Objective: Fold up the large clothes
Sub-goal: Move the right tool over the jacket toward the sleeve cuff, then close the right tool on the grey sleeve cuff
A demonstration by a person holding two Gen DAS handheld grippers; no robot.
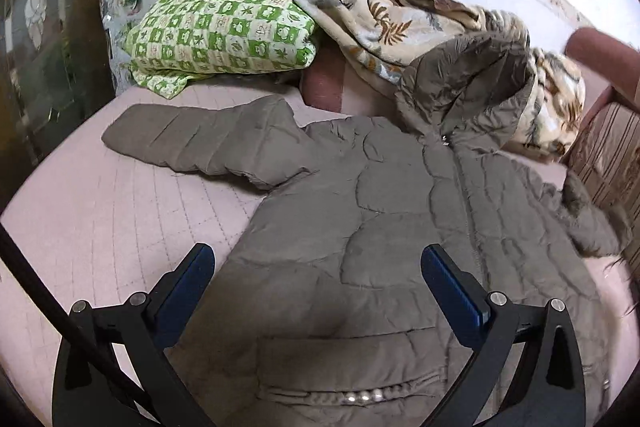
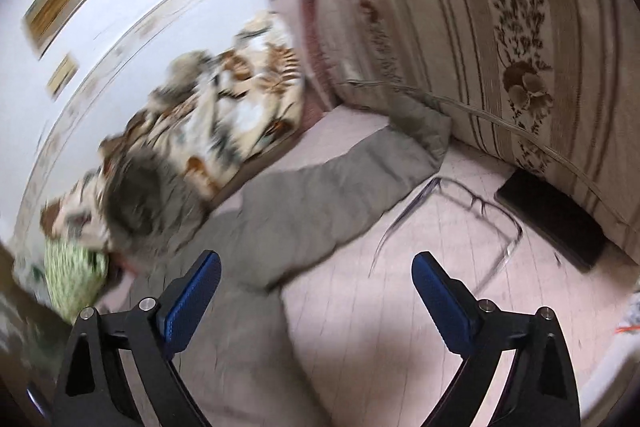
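In the left wrist view, a green checked pillow [image 1: 218,31] is lying at the upper left, a leafy blanket [image 1: 384,23] is bunching at the upper middle, and the grey padded coat [image 1: 360,211] is spreading flat across the pink bed [image 1: 92,211] through the centre. The left gripper [image 1: 318,267] is hovering over it at the bottom, fingers wide apart, gripping nothing. In the blurred right wrist view, the right gripper [image 2: 316,271] is gaping wide and empty above the coat's sleeve [image 2: 320,199], beside a striped cushion [image 2: 480,27] at the upper right
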